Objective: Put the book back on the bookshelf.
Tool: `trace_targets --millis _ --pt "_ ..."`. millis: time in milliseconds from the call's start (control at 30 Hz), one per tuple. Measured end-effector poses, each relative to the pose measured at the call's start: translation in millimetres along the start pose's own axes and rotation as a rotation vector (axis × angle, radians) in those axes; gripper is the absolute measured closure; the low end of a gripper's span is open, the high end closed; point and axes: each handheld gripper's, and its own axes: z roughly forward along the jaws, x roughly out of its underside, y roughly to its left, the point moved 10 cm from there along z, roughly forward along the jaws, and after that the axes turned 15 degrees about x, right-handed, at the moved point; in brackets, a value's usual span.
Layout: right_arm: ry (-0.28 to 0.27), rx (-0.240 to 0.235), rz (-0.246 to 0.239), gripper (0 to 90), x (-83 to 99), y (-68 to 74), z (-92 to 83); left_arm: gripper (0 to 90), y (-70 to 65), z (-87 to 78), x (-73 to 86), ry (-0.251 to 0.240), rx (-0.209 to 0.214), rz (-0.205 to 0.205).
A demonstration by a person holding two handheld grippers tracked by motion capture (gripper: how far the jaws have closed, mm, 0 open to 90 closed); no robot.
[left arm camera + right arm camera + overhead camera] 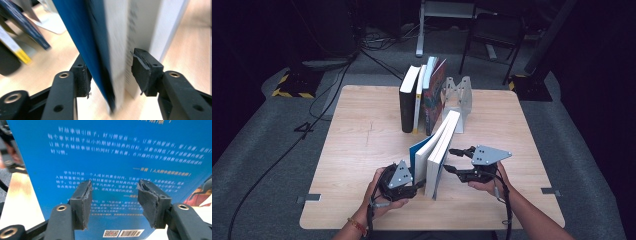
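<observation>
Two grippers flank leaning books at the table's near edge.

The left gripper point(412, 187) lies low and level at the books' 9 o'clock, jaws parted astride the blue-covered book point(418, 159), pads off it. The right gripper point(457, 161) at 3 o'clock points at the white book point(443, 150), jaws apart, holding nothing. Both books tilt toward 12 o'clock against the metal bookend point(460, 97).

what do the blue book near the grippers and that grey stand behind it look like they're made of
Blue-covered book: paper with a smooth, probably coated card cover; printed text and a barcode show, and the white page block is visible from above. Grey cut-out bookend stand: thin sheet metal by its look, matte grey, flat with cut-outs.
</observation>
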Motion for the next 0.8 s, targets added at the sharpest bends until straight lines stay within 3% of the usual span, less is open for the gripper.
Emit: trace_targets --millis 67,100,167,267,333,400,467,533,567,633,733,800 --pt "0.010 -0.006 -0.002 44.8 3.9 0.7 1.9 43.3 -1.5 0.1 3.3 0.008 0.006 -0.011" --pt "0.014 -0.007 0.001 44.8 6.2 0.7 3.2 40.5 -7.0 1.1 9.1 0.015 0.041 -0.036" --pt "0.023 -0.002 0.002 44.8 8.9 0.7 5.0 37.1 -9.5 2.3 12.0 0.027 0.040 -0.036" --pt "0.040 -0.016 0.005 44.9 14.5 3.1 9.8 31.7 -19.9 9.6 21.2 0.094 0.033 -0.012" --pt "0.038 -0.021 0.015 44.6 14.5 4.3 11.2 27.6 -26.8 15.3 21.6 0.093 0.053 -0.022" --pt "0.043 -0.023 0.013 43.6 16.1 5.9 14.9 25.6 -28.6 21.0 19.9 0.091 0.042 -0.025" --pt "0.042 -0.017 0.016 43.4 17.1 6.3 17.2 22.9 -26.6 28.6 18.1 0.088 0.008 -0.047" --pt "0.050 -0.007 0.011 42.8 20.6 6.9 19.2 24.1 -22.8 36.2 17.7 0.105 -0.057 -0.067" --pt "0.055 0.000 0.006 41.9 22.7 7.1 20.5 24.3 -22.8 36.2 17.7 0.105 -0.057 -0.067" --pt "0.057 0.000 0.003 41.2 24.8 7.2 21.5 23.2 -21.1 44.0 14.1 0.096 -0.105 -0.082" --pt "0.057 -0.007 0.021 39.1 26.1 5.1 22.1 26.7 -15.7 46.4 5.4 0.013 -0.146 -0.119" --pt "0.057 0.000 0.018 39.0 27.2 3.4 22.1 28.6 -13.4 45.0 0.3 -0.011 -0.174 -0.110"
